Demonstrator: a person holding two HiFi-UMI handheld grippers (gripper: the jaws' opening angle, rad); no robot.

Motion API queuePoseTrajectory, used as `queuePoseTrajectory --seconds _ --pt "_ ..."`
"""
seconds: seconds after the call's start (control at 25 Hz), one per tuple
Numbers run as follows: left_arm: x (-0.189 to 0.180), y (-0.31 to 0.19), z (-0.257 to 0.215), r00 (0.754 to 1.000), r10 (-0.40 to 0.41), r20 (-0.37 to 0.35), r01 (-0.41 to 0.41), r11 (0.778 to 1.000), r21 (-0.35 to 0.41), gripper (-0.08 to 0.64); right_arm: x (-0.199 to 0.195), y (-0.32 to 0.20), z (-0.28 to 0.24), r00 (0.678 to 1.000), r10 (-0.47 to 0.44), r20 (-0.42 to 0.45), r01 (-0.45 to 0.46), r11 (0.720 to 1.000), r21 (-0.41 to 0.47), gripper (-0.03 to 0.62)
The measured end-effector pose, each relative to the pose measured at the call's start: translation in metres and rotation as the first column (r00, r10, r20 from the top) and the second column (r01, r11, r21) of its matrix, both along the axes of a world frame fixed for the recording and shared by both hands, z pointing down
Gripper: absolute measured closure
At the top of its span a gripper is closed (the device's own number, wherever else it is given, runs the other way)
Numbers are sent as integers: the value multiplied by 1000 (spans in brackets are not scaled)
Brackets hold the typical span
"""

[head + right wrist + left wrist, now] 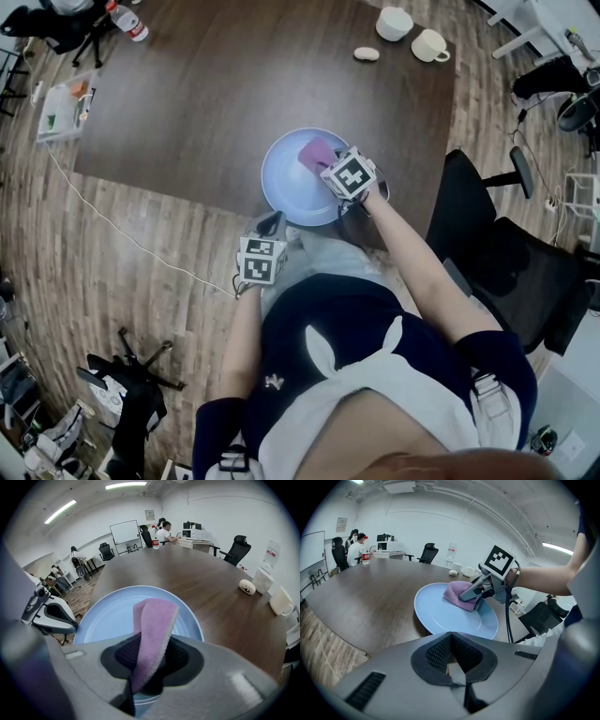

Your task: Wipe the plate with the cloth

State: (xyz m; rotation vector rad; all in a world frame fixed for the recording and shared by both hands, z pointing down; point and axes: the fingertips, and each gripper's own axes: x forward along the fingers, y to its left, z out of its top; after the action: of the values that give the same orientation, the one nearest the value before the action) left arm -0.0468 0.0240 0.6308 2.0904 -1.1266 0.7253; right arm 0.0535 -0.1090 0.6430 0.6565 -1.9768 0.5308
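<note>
A light blue plate (292, 180) lies near the front edge of the dark wooden table (234, 94). A pink cloth (316, 153) is pinched in my right gripper (330, 169), which is shut on it and points steeply down over the plate's right half. In the right gripper view the cloth (152, 625) stands up between the pads above the plate (110, 616). From the left gripper view the cloth (457, 595) rests on the plate (440, 616). My left gripper (270, 227) hovers at the table's edge just short of the plate's near rim, jaws together with nothing between them.
Two white cups (395, 23) (430, 45) and a small white object (367, 53) stand at the table's far right. A water bottle (127, 21) and a flat tray (64, 105) are at the far left. A black office chair (506, 262) is close on the right.
</note>
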Motion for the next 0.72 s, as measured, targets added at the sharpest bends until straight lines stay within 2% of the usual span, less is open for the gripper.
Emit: queuePoseTrajectory --seconds 0.2,0.4,0.72 --pt "0 -3 -1 1000 8 -1 -8 1000 12 555 -1 -7 -7 999 -15 -45 18 997 78 472" --pt "2 -1 -2 1000 21 1 -21 1000 6 555 2 -11 -13 989 -65 -135 87 982 165 472" --pt "2 -3 -3 1000 22 -1 -22 1000 -2 555 16 -20 -11 948 -109 -299 199 937 287 472"
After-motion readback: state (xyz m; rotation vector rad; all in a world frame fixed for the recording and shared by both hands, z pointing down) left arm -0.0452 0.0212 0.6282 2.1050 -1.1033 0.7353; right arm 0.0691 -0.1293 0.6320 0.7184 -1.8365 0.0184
